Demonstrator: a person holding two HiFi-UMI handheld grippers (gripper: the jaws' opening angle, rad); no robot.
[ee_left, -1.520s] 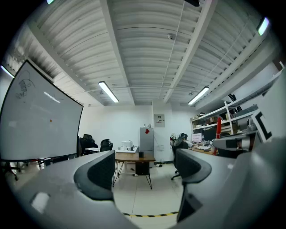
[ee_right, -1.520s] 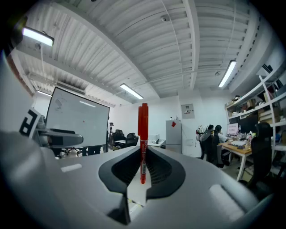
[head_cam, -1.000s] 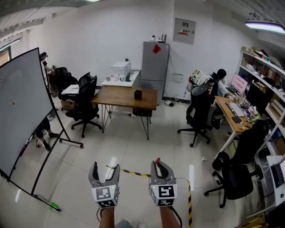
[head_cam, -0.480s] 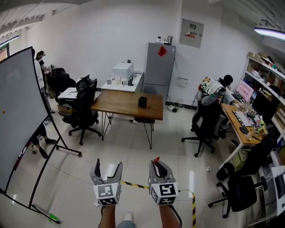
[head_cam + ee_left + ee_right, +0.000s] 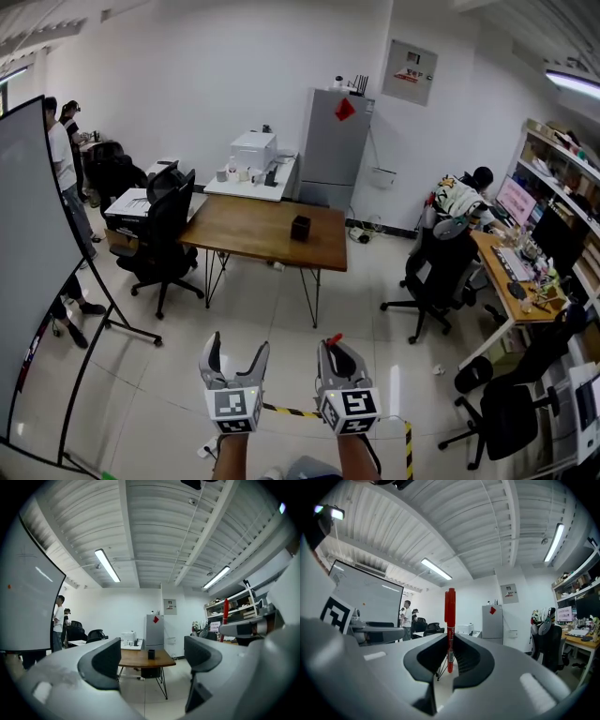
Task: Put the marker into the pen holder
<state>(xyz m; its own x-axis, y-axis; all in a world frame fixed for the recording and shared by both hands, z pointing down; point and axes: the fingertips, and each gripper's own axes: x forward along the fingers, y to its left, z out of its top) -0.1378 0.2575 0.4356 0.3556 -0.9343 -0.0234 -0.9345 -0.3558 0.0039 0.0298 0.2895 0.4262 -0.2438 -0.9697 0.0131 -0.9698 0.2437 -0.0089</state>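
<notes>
Clamping a red marker (image 5: 450,616) upright, right tongs (image 5: 451,654), head view showing only its tip, left tongs (image 5: 151,656) released

Head cam: sitting high, looking forward and steeply down over the office floor. Left gripper (image 5: 238,349) and right gripper (image 5: 337,349) are showing near, at the bottom edge.

Left gripper cam: riding behind its own jaws, facing roughly level toward the wooden table (image 5: 272,234) and fridge (image 5: 336,141), both far off.

Right gripper cam: facing likewise, with the marker (image 5: 449,620) standing very near the lens.

All three views are sharing the fridge and whiteboard (image 5: 28,262). Each gripper cam is catching the other gripper at its edge.
</notes>
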